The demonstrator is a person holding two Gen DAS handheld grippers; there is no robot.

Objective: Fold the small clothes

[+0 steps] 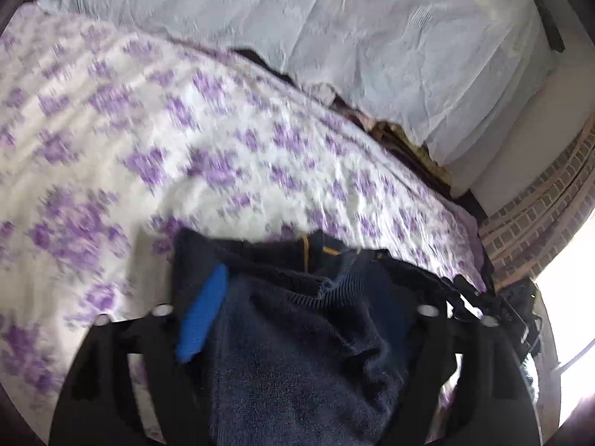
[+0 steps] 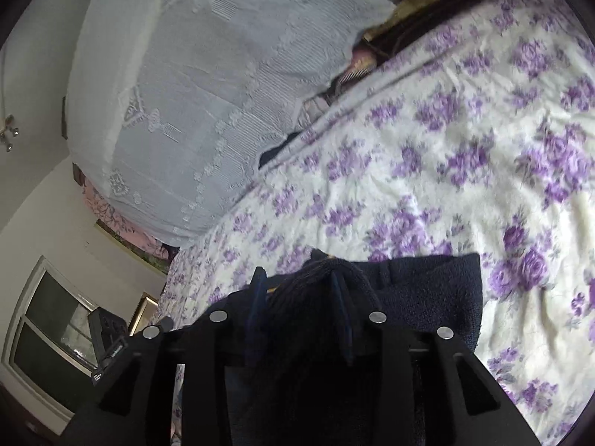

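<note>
A small dark navy knitted garment (image 1: 297,342) with a ribbed edge and a yellow inner label hangs bunched between the fingers of my left gripper (image 1: 293,319), which is shut on it; one blue pad (image 1: 202,319) shows beside the cloth. In the right wrist view the same navy garment (image 2: 420,293) lies partly on the bedspread, and my right gripper (image 2: 297,297) is shut on its gathered edge. The fabric hides both grippers' fingertips.
A white bedspread with purple flowers (image 1: 148,130) covers the bed and also shows in the right wrist view (image 2: 446,148). A pale lace-covered pillow (image 1: 372,37) lies at the head. A brick wall (image 1: 539,215) and bright window lie to the right.
</note>
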